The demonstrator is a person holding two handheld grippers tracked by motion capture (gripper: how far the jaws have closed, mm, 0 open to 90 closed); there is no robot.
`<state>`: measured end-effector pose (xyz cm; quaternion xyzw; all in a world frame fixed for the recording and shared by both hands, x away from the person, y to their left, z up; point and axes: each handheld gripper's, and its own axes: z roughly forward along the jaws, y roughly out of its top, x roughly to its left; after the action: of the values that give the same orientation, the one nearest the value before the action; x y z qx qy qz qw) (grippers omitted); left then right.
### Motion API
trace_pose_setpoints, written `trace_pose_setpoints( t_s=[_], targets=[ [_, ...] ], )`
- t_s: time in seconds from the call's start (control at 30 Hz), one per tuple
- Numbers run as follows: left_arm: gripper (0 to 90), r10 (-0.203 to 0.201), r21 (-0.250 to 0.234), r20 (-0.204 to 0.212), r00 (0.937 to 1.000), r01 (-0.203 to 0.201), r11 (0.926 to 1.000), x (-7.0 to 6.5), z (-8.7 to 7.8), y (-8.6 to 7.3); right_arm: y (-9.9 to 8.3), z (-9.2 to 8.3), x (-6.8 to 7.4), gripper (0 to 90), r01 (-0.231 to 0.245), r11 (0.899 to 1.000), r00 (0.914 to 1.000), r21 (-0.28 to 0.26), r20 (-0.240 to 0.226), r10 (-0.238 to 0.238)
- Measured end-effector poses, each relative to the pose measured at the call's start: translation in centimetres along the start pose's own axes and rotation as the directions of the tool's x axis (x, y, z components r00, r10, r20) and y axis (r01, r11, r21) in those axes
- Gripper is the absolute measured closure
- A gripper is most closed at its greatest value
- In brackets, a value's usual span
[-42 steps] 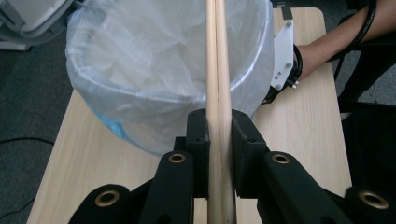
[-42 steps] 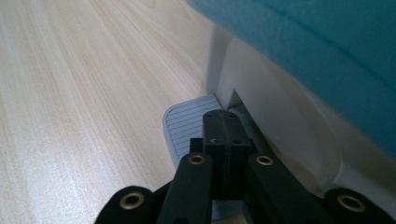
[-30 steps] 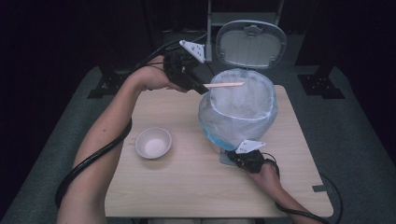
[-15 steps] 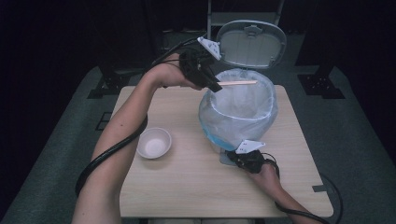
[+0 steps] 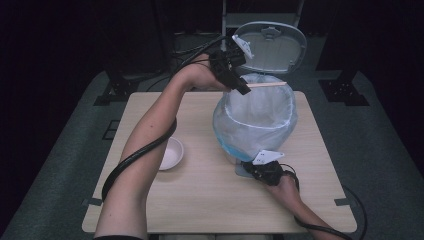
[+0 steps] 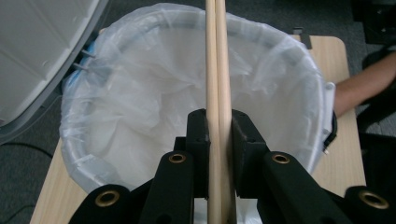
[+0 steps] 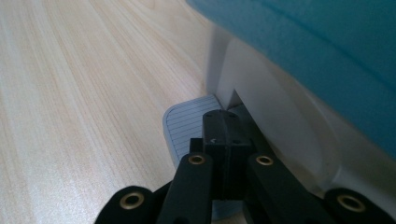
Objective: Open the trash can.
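Observation:
A blue pedal bin (image 5: 235,147) with a clear plastic liner (image 6: 140,102) stands on the wooden table (image 5: 200,200), its grey lid (image 5: 272,47) raised. My left gripper (image 5: 243,89) hovers at the bin's far-left rim, shut on a pair of wooden chopsticks (image 6: 215,56) that reach out over the open mouth. The sticks (image 5: 267,84) lie level above the far rim. My right gripper (image 7: 225,119) is shut with nothing between its jaws, and its tips rest on the bin's ribbed grey pedal (image 7: 187,126) at the near side of the base (image 5: 250,169).
A small white bowl (image 5: 170,152) sits on the table left of the bin, beside the left forearm. Black cables trail from both grippers. Dark stands and grey floor surround the table.
My left hand has carried the chopsticks to the right, from left of the bin to its far rim. The right gripper has stayed on the pedal.

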<state>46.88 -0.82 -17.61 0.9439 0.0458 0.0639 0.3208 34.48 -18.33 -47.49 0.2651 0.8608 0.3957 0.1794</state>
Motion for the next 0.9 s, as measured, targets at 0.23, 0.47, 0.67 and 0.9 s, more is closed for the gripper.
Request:
trace_pose_setpoints(
  t_s=[0.23,0.47,0.67,0.9],
  targets=[
    [65.9,-0.051,-0.070,0.004,0.9987,0.051,0.9962,-0.1,-0.4,0.0,0.0,0.0,0.0,90.0,-0.002,1.000,1.0000,-0.001,0.000,0.002],
    [62.3,-0.033,-0.130,0.014,0.9994,0.035,0.9909,-0.8,-2.8,-1.4,0.0,0.0,0.0,90.0,-0.004,1.000,1.0000,0.002,0.001,0.004],
    [60.5,-0.041,-0.160,0.035,0.9985,0.046,0.9861,-1.3,-3.8,-3.4,0.1,0.0,0.1,90.0,-0.005,1.000,1.0000,0.003,0.003,0.005],
    [59.2,-0.049,-0.173,0.052,0.9975,0.057,0.9833,-1.8,-4.5,-5.9,0.1,0.0,0.0,90.0,-0.003,1.000,1.0000,0.007,0.001,0.003]
  ],
)
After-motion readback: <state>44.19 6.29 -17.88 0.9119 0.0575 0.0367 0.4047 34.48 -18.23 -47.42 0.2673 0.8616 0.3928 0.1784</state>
